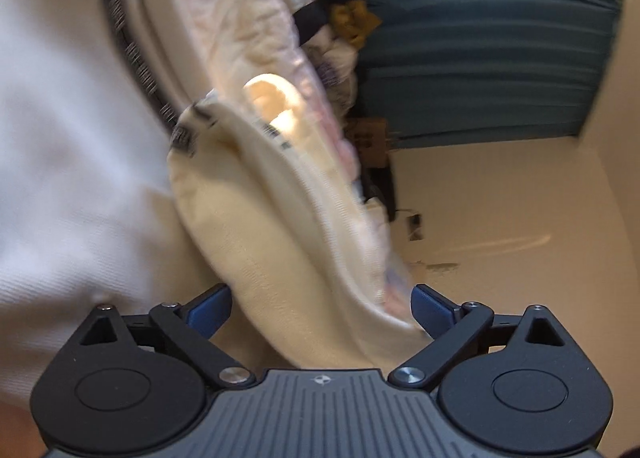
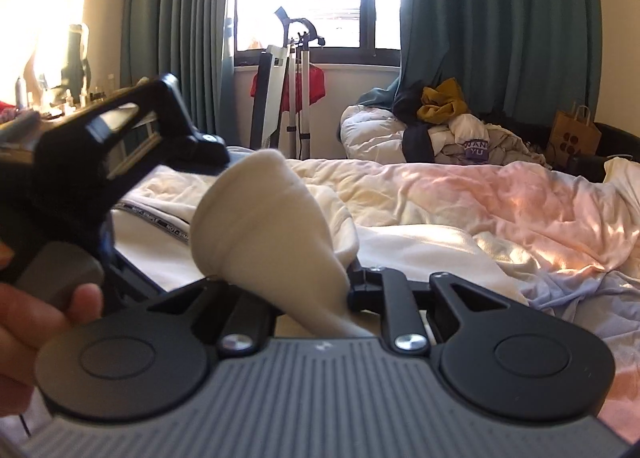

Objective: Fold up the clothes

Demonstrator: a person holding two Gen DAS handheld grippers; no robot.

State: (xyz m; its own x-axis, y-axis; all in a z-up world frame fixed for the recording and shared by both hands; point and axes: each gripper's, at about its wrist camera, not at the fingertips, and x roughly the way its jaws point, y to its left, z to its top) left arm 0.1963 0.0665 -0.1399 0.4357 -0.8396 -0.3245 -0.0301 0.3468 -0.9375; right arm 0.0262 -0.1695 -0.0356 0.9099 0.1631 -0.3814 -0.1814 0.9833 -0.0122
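Observation:
A cream knit garment [image 2: 276,226] with a dark printed band is bunched up in front of my right gripper [image 2: 288,290], which is shut on it; the fingertips are hidden behind the cloth. In the left wrist view, which is rolled sideways, the same cream garment [image 1: 280,242] hangs through my left gripper [image 1: 322,310]. Its blue pads [image 1: 212,310] stand wide apart on either side of the fabric without pressing it. The left gripper's body [image 2: 120,138] also shows in the right wrist view, just left of the bunched cloth, held by a hand [image 2: 36,322].
The bed carries a rumpled pink and cream duvet [image 2: 500,210]. A heap of clothes [image 2: 444,126] lies at its far end by teal curtains [image 2: 500,38]. A folded rack [image 2: 288,98] stands under the window, a paper bag [image 2: 574,134] at right, a cluttered dresser [image 2: 48,102] at left.

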